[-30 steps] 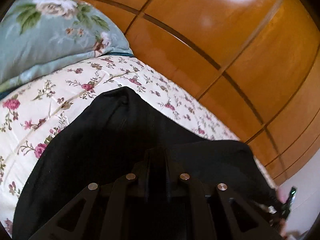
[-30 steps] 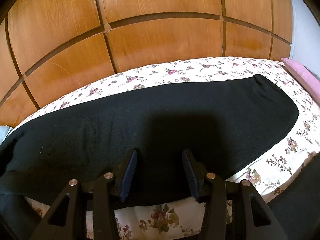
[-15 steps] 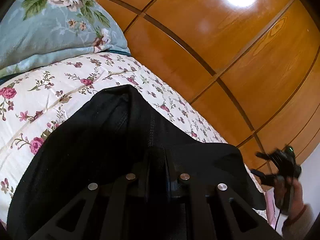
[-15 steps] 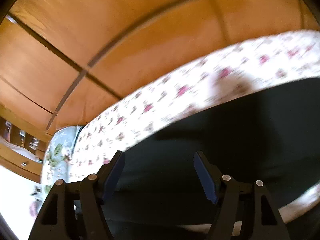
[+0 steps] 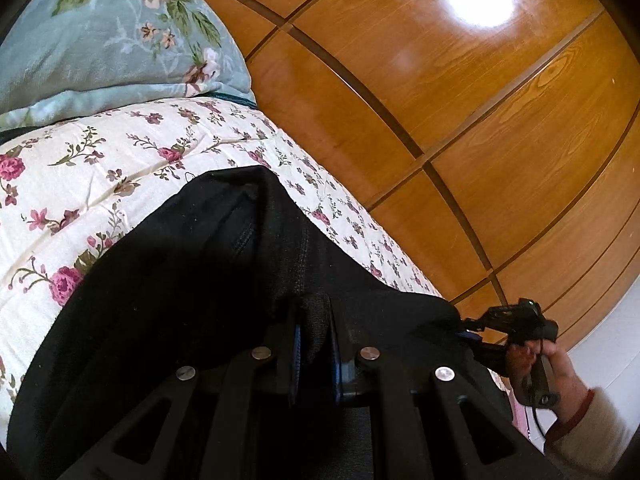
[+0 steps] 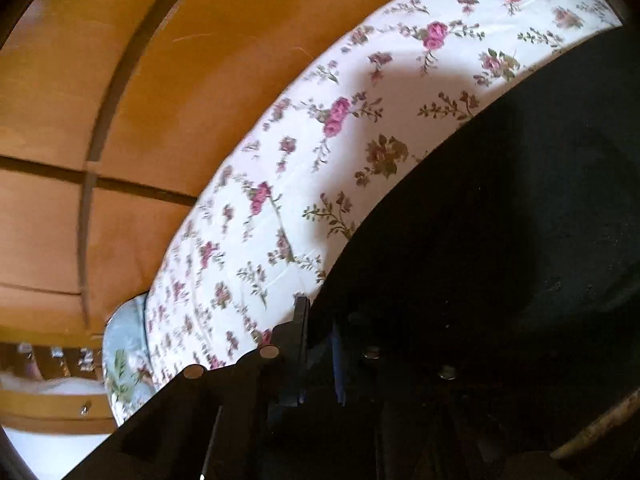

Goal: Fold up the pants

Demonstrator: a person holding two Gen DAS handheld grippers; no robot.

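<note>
The bed [image 5: 100, 168], covered by a floral sheet, carries my black pants [image 5: 192, 280], laid flat along the wooden wall panels [image 5: 460, 120]. A blue floral pillow [image 5: 100, 32] shows fully only in the left view. My left claw [image 5: 314, 344] is clamped on a pants fold. My right claw [image 6: 320, 360] is closing on the pants edge; fabric lies between its jaws.

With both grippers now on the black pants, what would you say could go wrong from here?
1. The right gripper is closing at the very edge of the pants; so shallow a bite might slip off when lifted.
2. The left gripper pinches a bunched ridge of cloth, so the fold may come out creased.
3. Dragging the pants could ruck the floral bedspread beneath.
</note>
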